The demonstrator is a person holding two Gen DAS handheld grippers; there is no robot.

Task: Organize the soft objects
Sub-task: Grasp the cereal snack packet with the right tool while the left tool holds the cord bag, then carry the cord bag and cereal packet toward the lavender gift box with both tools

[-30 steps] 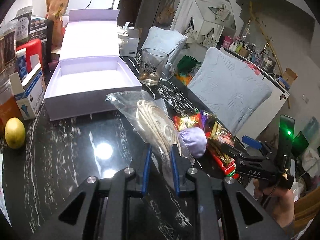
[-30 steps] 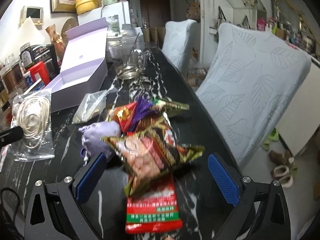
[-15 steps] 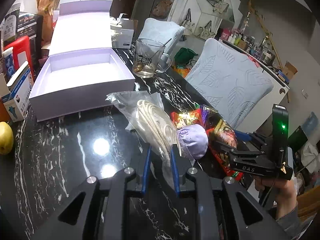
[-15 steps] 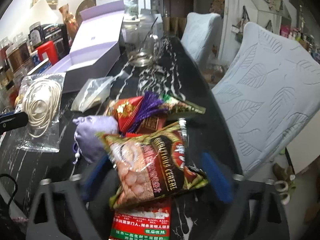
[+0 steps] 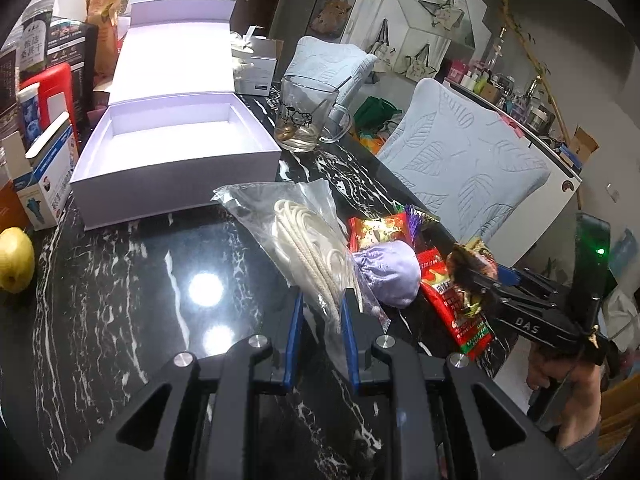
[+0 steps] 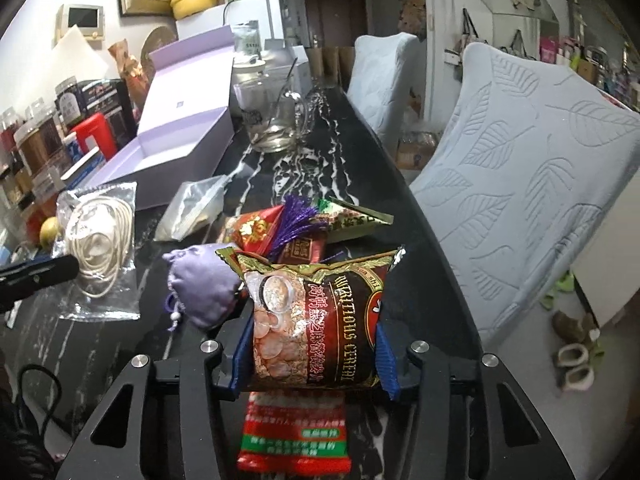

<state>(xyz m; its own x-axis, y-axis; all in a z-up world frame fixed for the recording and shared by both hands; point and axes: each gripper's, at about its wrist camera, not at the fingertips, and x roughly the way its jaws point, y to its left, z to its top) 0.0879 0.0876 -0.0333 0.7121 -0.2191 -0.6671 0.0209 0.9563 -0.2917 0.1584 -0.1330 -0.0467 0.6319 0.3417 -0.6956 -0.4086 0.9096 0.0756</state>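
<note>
My left gripper [image 5: 320, 304] is shut on the near end of a clear plastic bag of white rope [image 5: 304, 248], which slants up off the black marble table [image 5: 132, 280]. Beside it lies a lilac drawstring pouch [image 5: 386, 274]. In the right wrist view my right gripper [image 6: 313, 348] has its jaws closing, and both blue pads press the sides of a dark red cereal packet [image 6: 320, 320]. Under that packet lies a red and green snack packet [image 6: 296, 432]. The pouch [image 6: 204, 280] sits just left of the cereal packet, with red-gold packets and a purple tassel [image 6: 292, 220] behind.
An open lavender box [image 5: 176, 136] with its lid up stands at the back left. A glass mug [image 5: 308, 116] is to its right. A lemon [image 5: 14, 260], cartons and jars line the left edge. Pale blue chair backs [image 5: 468, 168] stand along the table's right edge. A small clear bag [image 6: 192, 208] lies mid-table.
My right gripper's jaws have come in from wide apart onto the sides of the cereal packet. My left gripper still grips the rope bag and has barely moved.
</note>
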